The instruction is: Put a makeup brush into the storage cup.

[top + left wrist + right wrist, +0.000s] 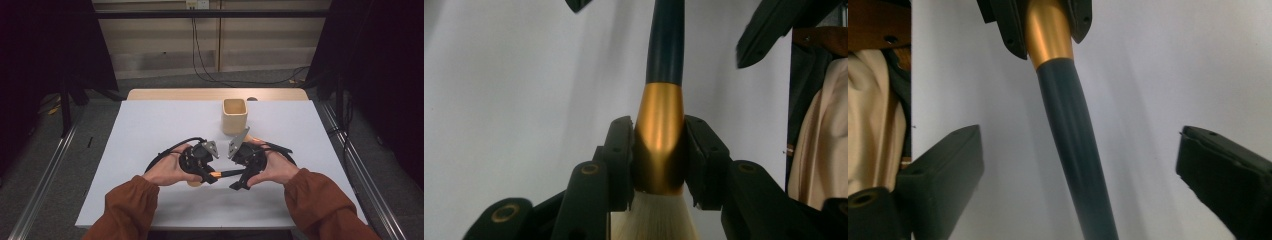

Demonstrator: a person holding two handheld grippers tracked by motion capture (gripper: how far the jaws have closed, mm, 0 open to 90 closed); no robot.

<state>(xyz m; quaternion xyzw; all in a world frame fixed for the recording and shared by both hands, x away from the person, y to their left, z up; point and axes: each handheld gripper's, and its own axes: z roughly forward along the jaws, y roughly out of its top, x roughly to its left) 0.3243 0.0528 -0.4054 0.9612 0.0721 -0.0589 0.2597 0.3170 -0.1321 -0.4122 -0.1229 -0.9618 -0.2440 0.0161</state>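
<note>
The brush [659, 125] lies level just above the near middle of the worktop [150, 120], held between the two grippers, its dark handle [1073, 145] pointing right and its pale bristles [654, 215] left. The left gripper [658, 150] has its fingers [620, 155] clenched on the brush's gold ferrule [216, 174]. The right gripper [1078, 170] has its fingers [943, 175] spread wide, one on either side of the handle and clear of it. Each hand [167, 170] grips its tool, rust-coloured sleeves [320, 200] coming in from the near edge. A wooden cup [234, 115] stands upright farther back, right of centre, well apart from the brush.
</note>
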